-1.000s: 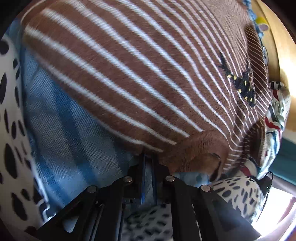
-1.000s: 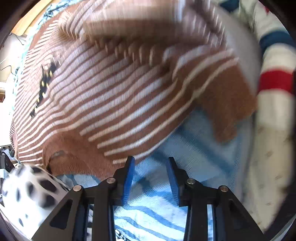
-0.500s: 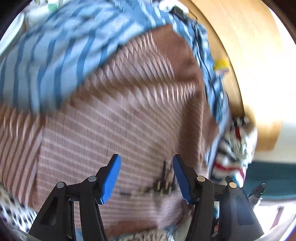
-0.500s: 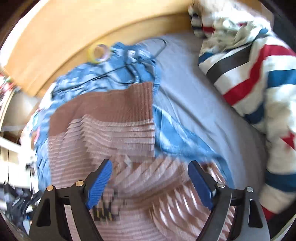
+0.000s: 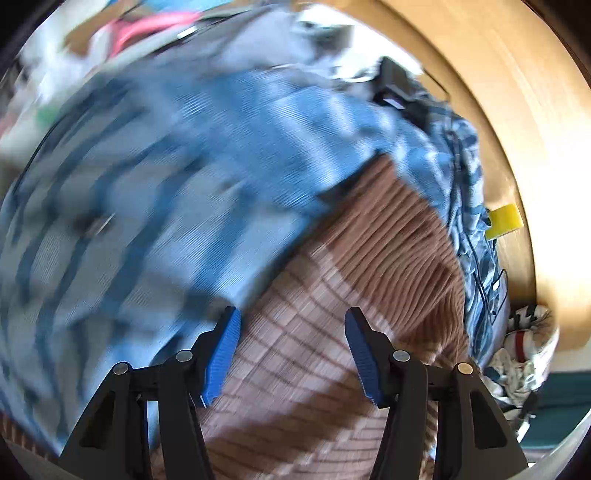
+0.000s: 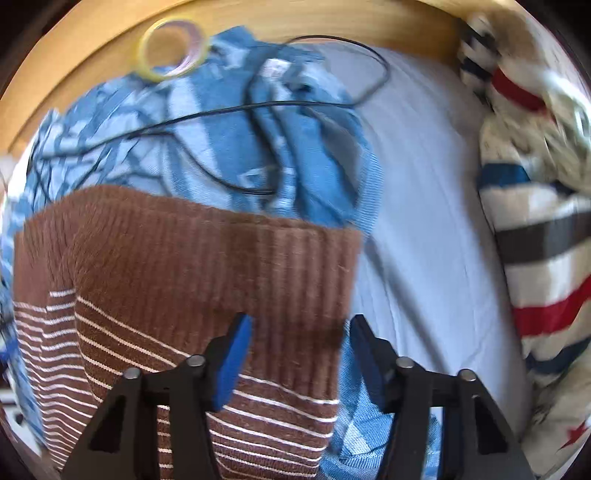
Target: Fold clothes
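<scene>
Here the brown striped sweater lies spread over a blue patterned cloth, its plain ribbed hem at twelve o'clock from the right gripper and its white stripes running under the near finger. That gripper's jaws are about half apart and closing; the sweater's right-hand edge lies below the gap, and the blue pads press on nothing.

In the left wrist view the same sweater fills the lower middle, with the blue cloth blurred from nine to twelve o'clock. The left gripper hangs over the knit with its jaws about half apart and nothing between them.

A thin black cable loops across the blue cloth at twelve o'clock in the right wrist view, and a roll of tape sits at eleven on the wooden board. A pale sheet shows at one to three o'clock, and beyond it is a heaped red, white and blue striped fabric.
</scene>
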